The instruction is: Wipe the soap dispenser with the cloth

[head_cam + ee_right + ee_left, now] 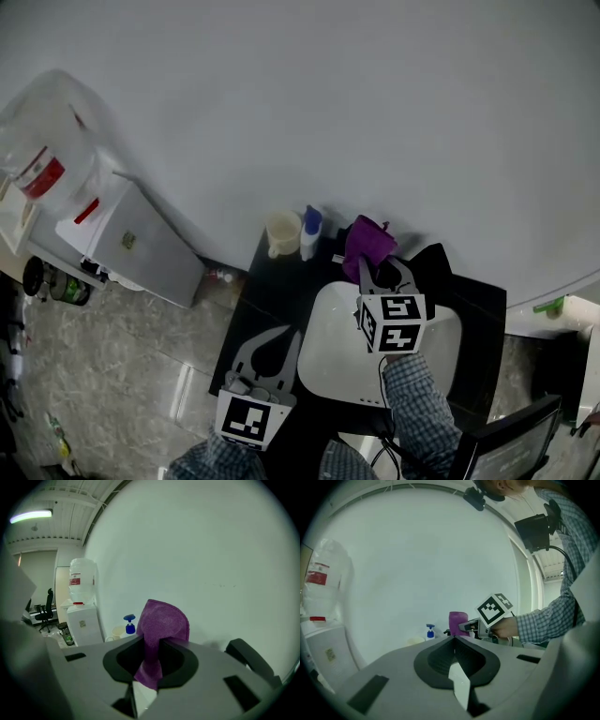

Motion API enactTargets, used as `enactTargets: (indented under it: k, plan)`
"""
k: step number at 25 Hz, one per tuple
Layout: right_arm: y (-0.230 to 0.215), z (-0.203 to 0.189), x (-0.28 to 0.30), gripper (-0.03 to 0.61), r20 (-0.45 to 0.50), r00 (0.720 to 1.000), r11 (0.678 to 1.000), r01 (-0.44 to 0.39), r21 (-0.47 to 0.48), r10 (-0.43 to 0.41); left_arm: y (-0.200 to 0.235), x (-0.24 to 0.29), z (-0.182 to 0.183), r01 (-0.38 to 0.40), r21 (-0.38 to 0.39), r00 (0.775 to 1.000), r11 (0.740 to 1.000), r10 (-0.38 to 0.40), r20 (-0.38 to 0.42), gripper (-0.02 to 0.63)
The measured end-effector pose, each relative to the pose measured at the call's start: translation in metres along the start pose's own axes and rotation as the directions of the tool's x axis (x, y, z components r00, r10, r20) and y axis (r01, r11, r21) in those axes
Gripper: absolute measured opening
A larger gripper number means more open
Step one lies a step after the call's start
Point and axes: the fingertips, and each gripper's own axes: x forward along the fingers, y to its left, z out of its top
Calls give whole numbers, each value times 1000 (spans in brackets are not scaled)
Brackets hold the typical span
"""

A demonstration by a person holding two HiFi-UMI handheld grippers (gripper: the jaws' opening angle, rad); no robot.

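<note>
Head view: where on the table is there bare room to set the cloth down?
The white surface between left gripper and right gripper is bare, as is the black strip left of it. The back edge is crowded: cup, dispenser, cloth.

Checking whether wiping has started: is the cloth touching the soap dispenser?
Apart. The left gripper view shows a clear gap between the cloth and the dispenser.

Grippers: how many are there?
2. The left gripper is near the counter's front edge, its jaws together with nothing between them. The right gripper is farther back, toward the wall, shut on the cloth. No others seem hidden.
</note>
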Motion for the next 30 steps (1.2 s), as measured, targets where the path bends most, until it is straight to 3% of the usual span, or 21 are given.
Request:
enactTargets:
  k: [8, 17, 30]
  plan:
    - [-12, 3, 33, 75, -28, 1000, 1000, -3, 8, 4, 11, -2, -2, -64, -47, 998, 997, 64, -7, 2]
    - [-29, -15, 58, 75, -91, 996, 1000, 15, 4, -15, 16, 8, -16, -52, -39, 998, 998, 50, -45, 2]
    - [-46, -78, 67, 75, -222, 973, 998, 65, 28, -57, 14, 2, -21, -89, -77, 995, 993, 85, -57, 2]
